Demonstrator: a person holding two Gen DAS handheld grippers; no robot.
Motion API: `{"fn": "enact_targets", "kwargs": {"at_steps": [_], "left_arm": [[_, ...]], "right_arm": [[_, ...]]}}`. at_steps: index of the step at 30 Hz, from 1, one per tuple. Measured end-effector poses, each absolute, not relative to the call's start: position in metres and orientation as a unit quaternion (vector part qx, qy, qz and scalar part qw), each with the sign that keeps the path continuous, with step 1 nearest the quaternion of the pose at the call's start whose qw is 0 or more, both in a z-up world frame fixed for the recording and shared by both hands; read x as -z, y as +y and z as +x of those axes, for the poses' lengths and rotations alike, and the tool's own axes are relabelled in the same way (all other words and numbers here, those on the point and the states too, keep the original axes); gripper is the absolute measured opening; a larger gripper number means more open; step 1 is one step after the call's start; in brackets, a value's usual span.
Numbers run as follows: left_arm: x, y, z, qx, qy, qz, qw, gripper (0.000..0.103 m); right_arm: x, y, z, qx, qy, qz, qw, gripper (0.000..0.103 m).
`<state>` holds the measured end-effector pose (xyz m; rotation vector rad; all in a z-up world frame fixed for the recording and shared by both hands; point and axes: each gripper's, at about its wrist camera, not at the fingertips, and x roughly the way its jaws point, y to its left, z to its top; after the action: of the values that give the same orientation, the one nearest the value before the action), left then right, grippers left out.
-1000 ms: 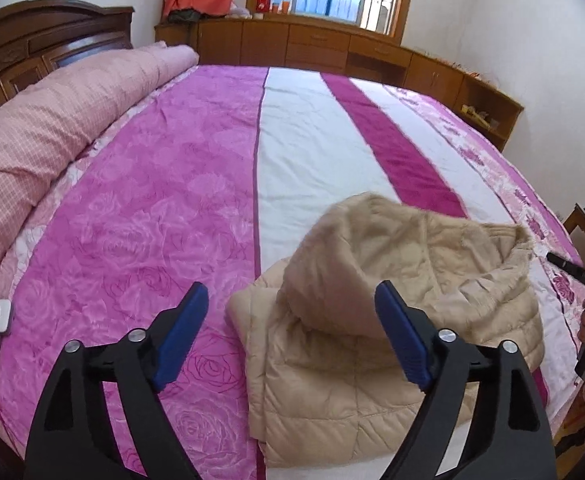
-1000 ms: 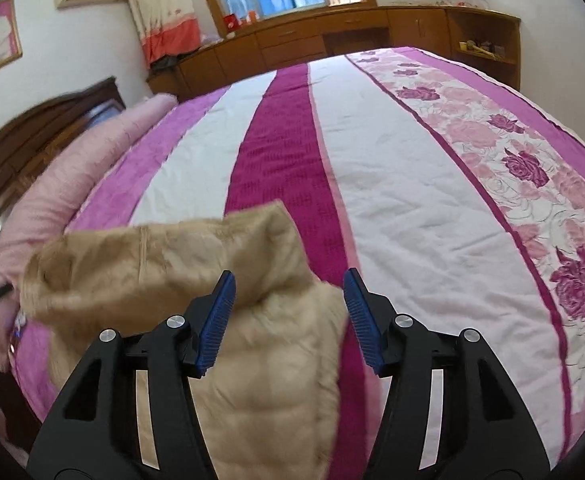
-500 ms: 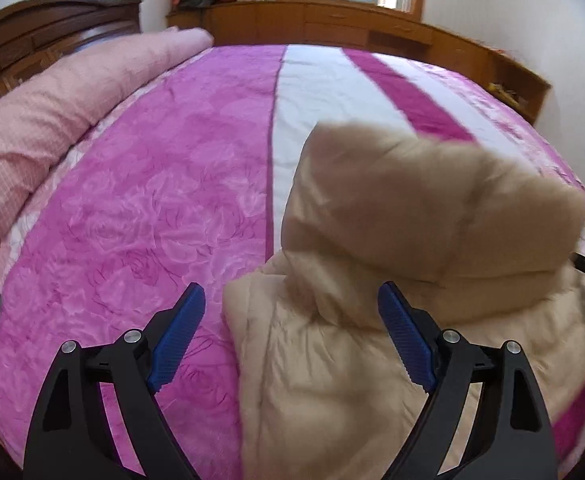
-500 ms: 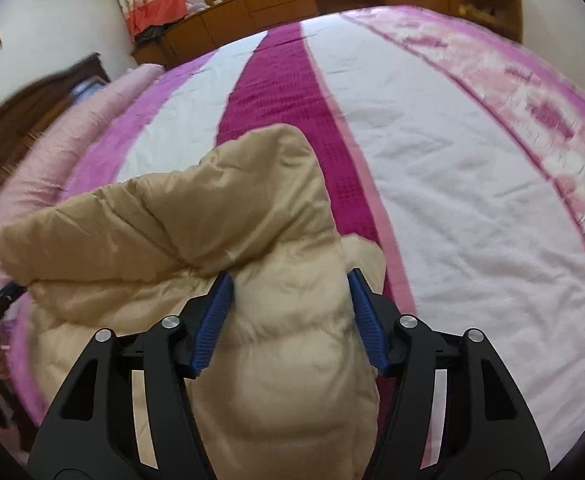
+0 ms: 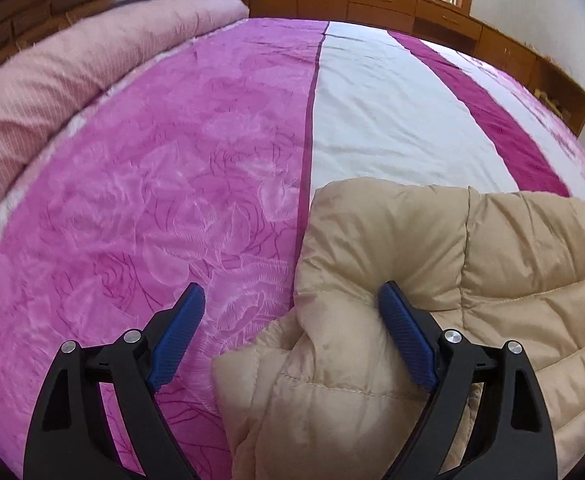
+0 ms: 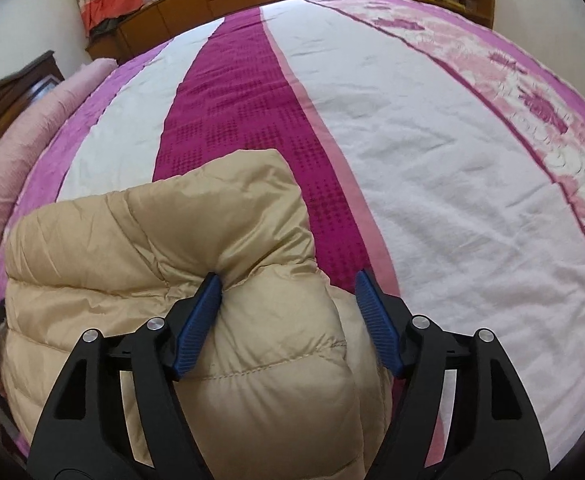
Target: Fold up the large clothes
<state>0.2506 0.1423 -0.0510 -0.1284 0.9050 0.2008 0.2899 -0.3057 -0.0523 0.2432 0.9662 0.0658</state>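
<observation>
Left gripper (image 5: 290, 340): jaws spread wide, beige puffer jacket (image 5: 432, 280) between, unpinched. Right gripper (image 6: 288, 320): jaws just opening, spread astride jacket's fold. Jacket lies folded on near edge of pink striped bedspread (image 5: 392, 112). Wooden cabinets (image 5: 372, 4) beyond.

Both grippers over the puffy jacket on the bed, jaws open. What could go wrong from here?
1. The beige jacket is thick and puffy; the top fold could spring back open once let go.
2. The right gripper, whose jaws have just been opening, has one pad against a crease; pulling away might drag that layer.
3. The left gripper straddles the jacket's edge and may snag it.
</observation>
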Motion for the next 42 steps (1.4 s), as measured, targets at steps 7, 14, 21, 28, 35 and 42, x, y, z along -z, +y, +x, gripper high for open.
{"fn": "enact_targets", "kwargs": {"at_steps": [7, 14, 21, 28, 35, 42], "left_arm": [[0.032, 0.156, 0.222, -0.076, 0.434, -0.090, 0.893, 0.086], [0.021, 0.164, 0.175, -0.043, 0.442, -0.115, 0.888, 0.086], [0.044, 0.157, 0.137, 0.023, 0.463, -0.207, 0.862, 0.086], [0.059, 0.135, 0.142, 0.038, 0.468, -0.205, 0.859, 0.066], [0.044, 0.119, 0.138, 0.067, 0.468, -0.186, 0.861, 0.023], [0.030, 0.090, 0.113, 0.110, 0.492, -0.180, 0.845, 0.023]], "right_arm": [[0.026, -0.329, 0.258, -0.057, 0.433, 0.176, 0.882, 0.073], [0.020, -0.354, 0.191, -0.084, 0.435, 0.221, 0.869, 0.085], [0.052, -0.360, 0.155, -0.114, 0.472, 0.289, 0.825, 0.088], [0.067, -0.348, 0.161, -0.157, 0.467, 0.330, 0.805, 0.077], [0.050, -0.354, 0.146, -0.186, 0.440, 0.354, 0.804, 0.028], [0.020, -0.388, 0.103, -0.165, 0.426, 0.362, 0.812, 0.027]]}}
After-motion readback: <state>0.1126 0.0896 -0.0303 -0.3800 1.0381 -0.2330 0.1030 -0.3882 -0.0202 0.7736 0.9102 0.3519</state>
